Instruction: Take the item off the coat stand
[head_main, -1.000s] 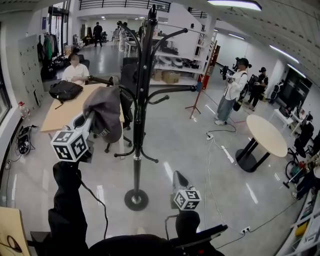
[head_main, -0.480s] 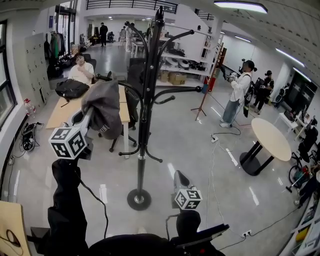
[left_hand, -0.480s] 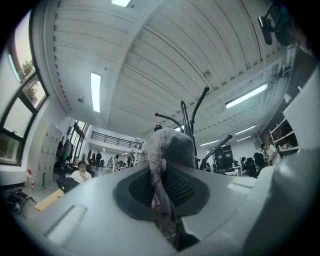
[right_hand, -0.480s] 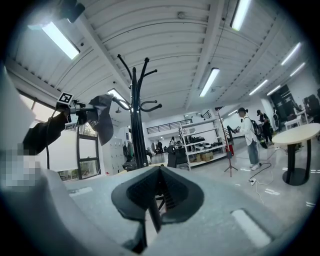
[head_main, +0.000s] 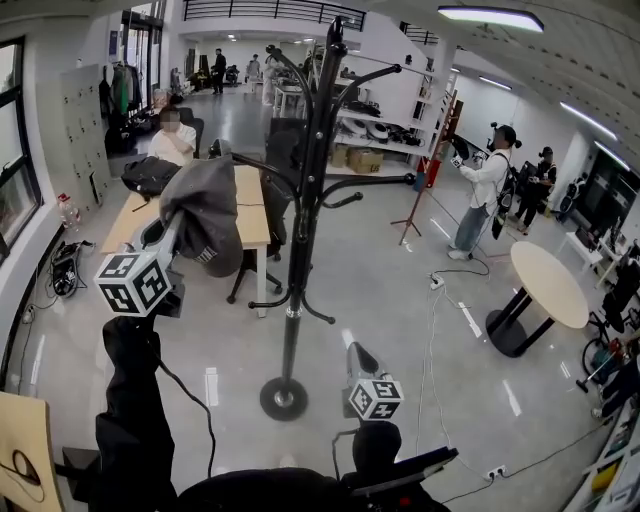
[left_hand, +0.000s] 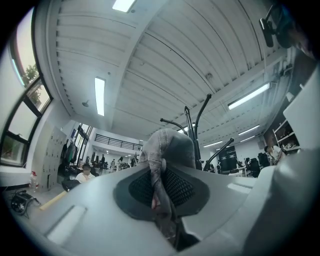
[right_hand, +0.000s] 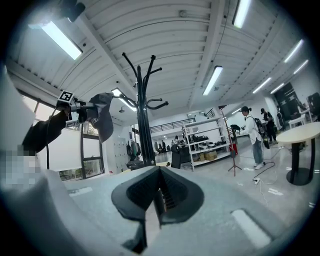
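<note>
Grey jacket (head_main: 205, 210) hangs pinched in the left gripper's (left_hand: 160, 192) closed jaws, held up just left of the stand (head_main: 302, 260). It seems clear of the hooks, though the head view is cluttered there. Right gripper (right_hand: 157, 197) sits low, jaws together, empty.

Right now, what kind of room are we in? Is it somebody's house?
Not a house. It is probably a big open office or workshop: there is a long wooden desk, storage shelves, grey lockers and strip lights on the ceiling.
</note>
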